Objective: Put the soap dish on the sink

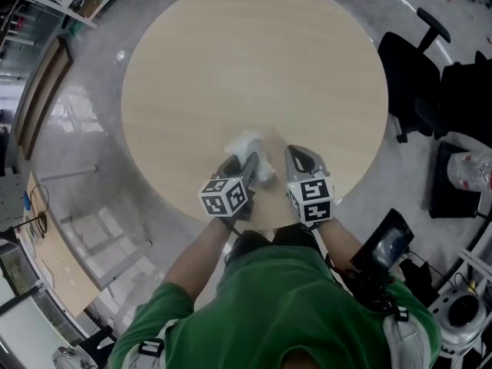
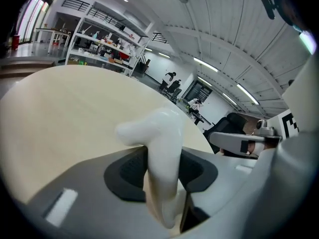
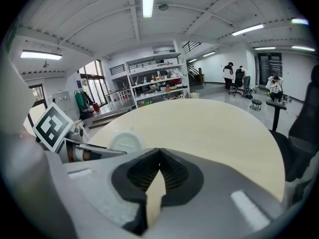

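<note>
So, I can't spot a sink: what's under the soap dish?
Only the round wooden table shows beneath the white soap dish, gripped by the left gripper. The spot directly below is covered; whether it touches is unclear.

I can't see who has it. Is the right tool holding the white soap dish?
No, the right tool is shut with nothing in it; the left tool grips the soap dish.
</note>
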Action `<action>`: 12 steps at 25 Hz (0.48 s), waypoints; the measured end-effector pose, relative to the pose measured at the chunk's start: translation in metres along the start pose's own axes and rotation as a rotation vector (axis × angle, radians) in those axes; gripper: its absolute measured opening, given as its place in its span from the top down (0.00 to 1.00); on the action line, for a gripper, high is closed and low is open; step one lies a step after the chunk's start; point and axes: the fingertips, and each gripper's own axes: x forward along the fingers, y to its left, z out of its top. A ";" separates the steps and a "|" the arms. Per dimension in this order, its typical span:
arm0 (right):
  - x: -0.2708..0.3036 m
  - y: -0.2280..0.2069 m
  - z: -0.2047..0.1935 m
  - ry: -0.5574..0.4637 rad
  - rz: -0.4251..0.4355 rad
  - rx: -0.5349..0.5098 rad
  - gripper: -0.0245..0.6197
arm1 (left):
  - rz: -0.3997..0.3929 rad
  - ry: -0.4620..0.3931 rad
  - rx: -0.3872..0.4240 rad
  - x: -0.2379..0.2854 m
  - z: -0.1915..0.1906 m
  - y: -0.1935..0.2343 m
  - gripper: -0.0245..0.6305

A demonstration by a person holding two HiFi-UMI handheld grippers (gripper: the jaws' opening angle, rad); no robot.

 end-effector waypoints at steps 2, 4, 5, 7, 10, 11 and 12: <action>0.004 0.000 -0.002 0.010 0.003 0.002 0.96 | 0.009 0.014 -0.021 0.002 -0.004 0.006 0.72; 0.008 0.002 -0.005 0.019 0.008 0.003 0.96 | 0.010 0.022 -0.042 0.003 -0.007 0.012 0.72; 0.010 0.004 -0.006 0.022 0.010 0.002 0.96 | 0.008 0.025 -0.051 0.002 -0.008 0.015 0.71; 0.013 0.007 -0.007 0.027 0.014 -0.002 0.96 | 0.014 0.038 -0.060 0.002 -0.011 0.021 0.71; 0.016 0.008 -0.005 0.032 0.019 -0.008 0.96 | 0.042 0.062 -0.057 0.002 -0.013 0.028 0.71; 0.017 0.007 -0.004 0.032 0.021 -0.010 0.96 | 0.046 0.069 -0.049 0.003 -0.013 0.028 0.71; 0.018 0.005 -0.003 0.032 0.022 -0.011 0.96 | 0.051 0.076 -0.038 0.005 -0.012 0.027 0.71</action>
